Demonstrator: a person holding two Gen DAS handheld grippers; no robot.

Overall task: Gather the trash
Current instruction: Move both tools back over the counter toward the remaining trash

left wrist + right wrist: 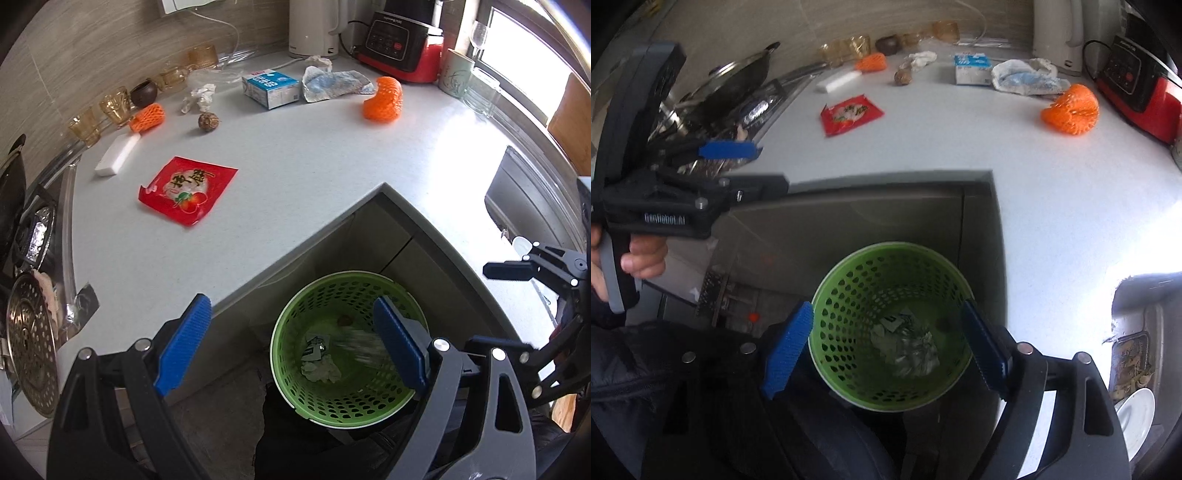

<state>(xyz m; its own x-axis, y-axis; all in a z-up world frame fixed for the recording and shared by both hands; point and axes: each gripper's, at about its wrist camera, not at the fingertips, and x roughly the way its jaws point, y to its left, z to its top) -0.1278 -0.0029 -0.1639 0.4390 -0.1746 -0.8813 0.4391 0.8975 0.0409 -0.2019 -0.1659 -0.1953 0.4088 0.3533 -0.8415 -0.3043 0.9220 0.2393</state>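
- The left gripper [291, 345], with two blue ribbed pads, stood wide open with nothing between its fingers, over the counter's inner corner.
- The right gripper [888, 349] was also spread wide and empty, straddling the basket's rim in its own view; a blurred scrap showed in mid-air over the basket in the left wrist view.
- One round green perforated plastic basket [347, 347] stood on the floor below the counter's corner, holding crumpled paper scraps [905, 347] and one small dark round piece [345, 319].
- One hand [642, 258] gripped the left gripper's handle at the left of the right wrist view.
- On the white speckled countertop [314, 177], nearest, lay one flat red snack wrapper [188, 190].
- Beyond it lay one white rectangular block [118, 154] and one small brown round ball [209, 120].
- Two orange foam fruit nets were on the counter: a small one [147, 117] at the left, a larger one [383, 99] at the right, well apart.
- One crumpled white tissue [197, 96] lay behind the brown ball.
- One blue-and-white carton [271, 88] lay on its side, just beside one crumpled blue-and-white wrapper [334, 83].
- At least four amber glass cups [115, 105] and one dark brown bowl [144, 92] lined the wall.
- Farthest stood one white electric kettle [314, 29] and one red-and-black appliance [402, 48].
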